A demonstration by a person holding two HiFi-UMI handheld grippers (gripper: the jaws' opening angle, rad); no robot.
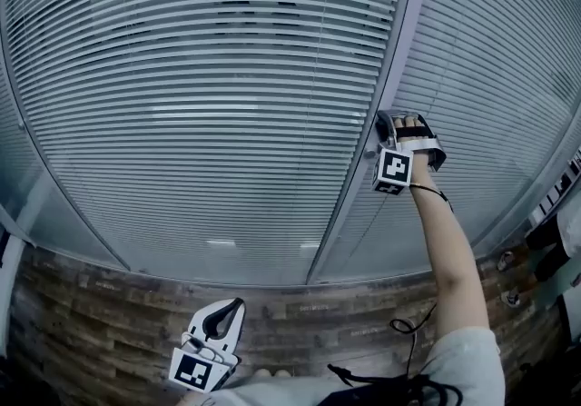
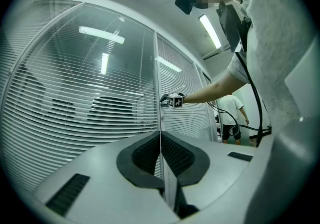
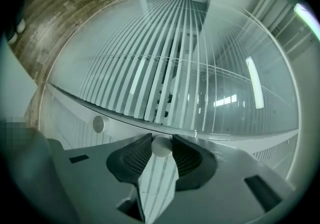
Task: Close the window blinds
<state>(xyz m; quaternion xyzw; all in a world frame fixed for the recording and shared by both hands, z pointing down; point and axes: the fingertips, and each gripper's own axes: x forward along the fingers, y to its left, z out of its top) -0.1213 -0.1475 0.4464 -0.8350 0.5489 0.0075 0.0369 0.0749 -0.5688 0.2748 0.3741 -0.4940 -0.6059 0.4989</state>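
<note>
A: Blinds, counted?
B: Two: one blind (image 1: pixel 200 95) left of the post (image 1: pixel 340 204), one blind (image 1: pixel 508 77) right of it.
A: Knobs and grippers?
B: Two each: one knob (image 3: pixel 161 146) and a second knob (image 3: pixel 98 124), both on the post; left gripper (image 1: pixel 238 302), right gripper (image 1: pixel 388 127).

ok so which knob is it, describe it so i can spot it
Find the pale post between the two panes of blinds. Two small round white knobs sit on it; yours is the knob pinched in the right tool, not the bare knob beside it.
</note>
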